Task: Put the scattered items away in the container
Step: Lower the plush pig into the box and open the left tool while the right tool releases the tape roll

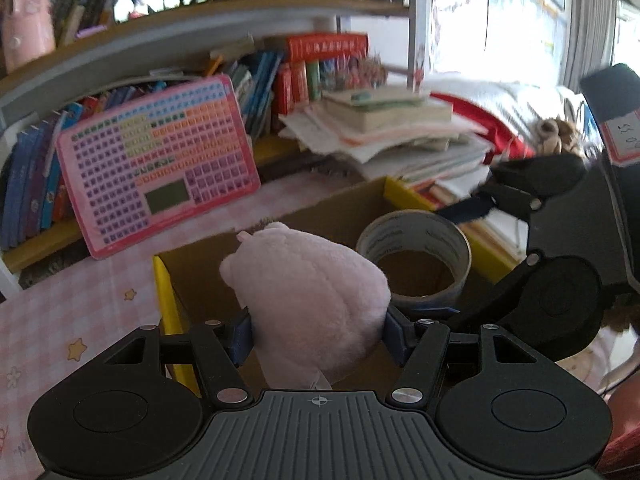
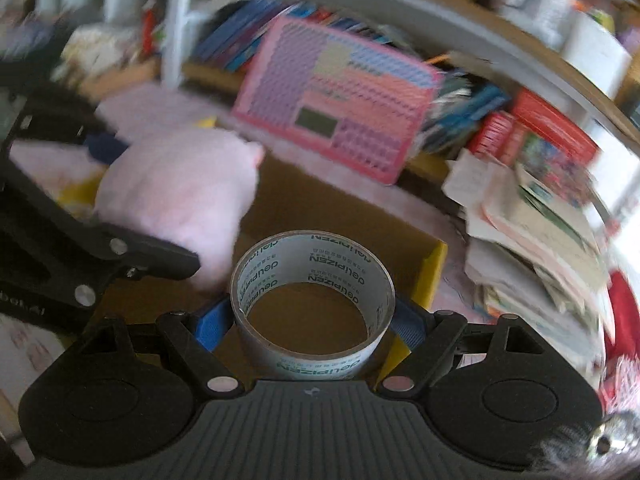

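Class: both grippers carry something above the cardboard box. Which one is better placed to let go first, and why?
Probably the right gripper: its tape roll hangs over bare box floor. The left gripper holds the pink plush toy nearer the box's edge.

Pink plush toy point(image 1: 316, 300) and tape roll point(image 2: 312, 304) above open cardboard box point(image 1: 336, 216)

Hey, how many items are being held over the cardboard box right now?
2. A pink plush toy sits in the left hand-held gripper, and a roll of tape in the right hand-held gripper, both above the box. Its floor is partly hidden.
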Tool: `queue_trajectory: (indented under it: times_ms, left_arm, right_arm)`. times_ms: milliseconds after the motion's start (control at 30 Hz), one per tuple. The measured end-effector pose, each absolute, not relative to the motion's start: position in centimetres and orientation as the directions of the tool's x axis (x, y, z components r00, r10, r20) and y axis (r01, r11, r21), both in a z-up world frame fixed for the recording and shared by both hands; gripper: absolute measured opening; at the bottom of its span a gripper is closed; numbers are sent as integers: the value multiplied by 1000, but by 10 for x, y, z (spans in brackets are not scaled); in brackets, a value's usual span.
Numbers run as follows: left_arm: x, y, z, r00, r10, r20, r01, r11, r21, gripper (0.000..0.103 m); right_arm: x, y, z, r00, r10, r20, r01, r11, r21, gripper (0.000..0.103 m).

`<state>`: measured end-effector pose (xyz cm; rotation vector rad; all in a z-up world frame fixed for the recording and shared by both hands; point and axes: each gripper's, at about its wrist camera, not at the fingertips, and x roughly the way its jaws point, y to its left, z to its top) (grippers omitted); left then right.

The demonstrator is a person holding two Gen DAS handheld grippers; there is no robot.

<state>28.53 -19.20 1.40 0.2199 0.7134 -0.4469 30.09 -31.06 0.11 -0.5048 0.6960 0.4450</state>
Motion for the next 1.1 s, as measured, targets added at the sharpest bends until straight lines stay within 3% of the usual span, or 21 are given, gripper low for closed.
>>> queue_trajectory:
  times_ms: [267,533,1100]
  left_arm:
    - [298,-194,-12,615,-263,-743,481,872,90,64]
    - [300,-194,-18,596,-225,-771,480,869,117,69]
    - [280,-203,-17,598,-203,-775,464,876,129,73]
  right_arm:
    - [318,-291,-23,600,202,-774,-664,665,-341,83]
    - [325,-289,-30,495,209,-844,-742,606,-285,83]
    - [324,-297,-29,452,227,-863,-790,551,-269,84]
